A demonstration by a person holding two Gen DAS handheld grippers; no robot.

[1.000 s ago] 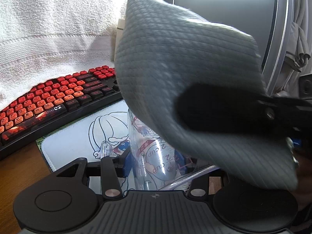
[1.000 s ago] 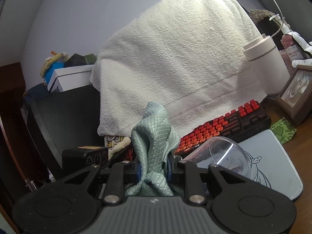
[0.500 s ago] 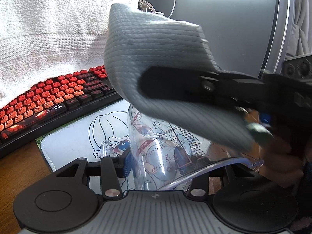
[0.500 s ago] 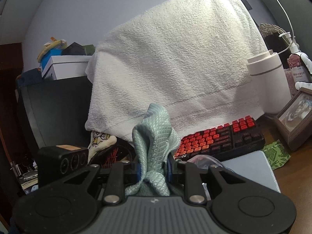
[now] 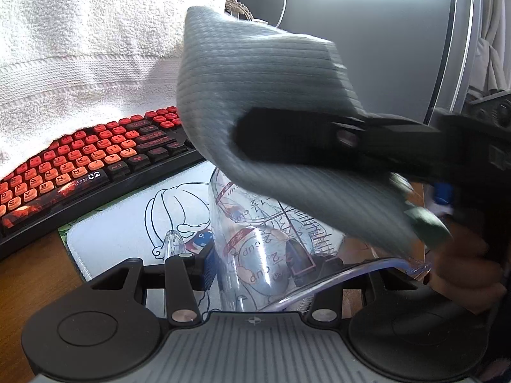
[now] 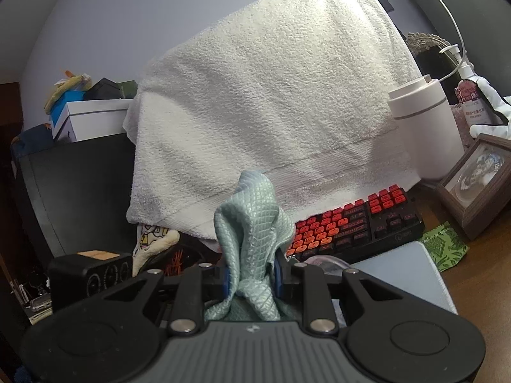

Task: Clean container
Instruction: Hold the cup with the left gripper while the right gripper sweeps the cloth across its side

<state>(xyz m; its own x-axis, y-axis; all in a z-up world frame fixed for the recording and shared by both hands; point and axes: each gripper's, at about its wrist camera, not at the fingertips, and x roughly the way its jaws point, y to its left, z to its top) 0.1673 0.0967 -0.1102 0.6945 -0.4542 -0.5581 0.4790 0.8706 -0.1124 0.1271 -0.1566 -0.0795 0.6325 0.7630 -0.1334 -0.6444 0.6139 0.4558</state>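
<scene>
A clear plastic measuring cup [image 5: 255, 239] with printed cup marks lies tilted between my left gripper's [image 5: 252, 265] fingers, which are shut on its wall. My right gripper [image 6: 250, 276] is shut on a pale green waffle-weave cloth [image 6: 252, 239]. In the left wrist view that cloth [image 5: 262, 111] hangs over the right gripper's black finger [image 5: 335, 140], just above the cup's open rim. The cup's rim barely shows in the right wrist view [image 6: 325, 260].
A white mouse mat with a cartoon drawing [image 5: 134, 223] lies on the wooden desk. A black keyboard with red keys [image 5: 86, 159] sits behind it, under a draped white towel [image 6: 271, 95]. A white canister [image 6: 424, 127], a framed picture [image 6: 476, 182] and a speaker [image 6: 92, 271] stand nearby.
The right gripper with the cloth has drawn back to the right and up from the cup's mouth. The cup stays held in the left gripper.
</scene>
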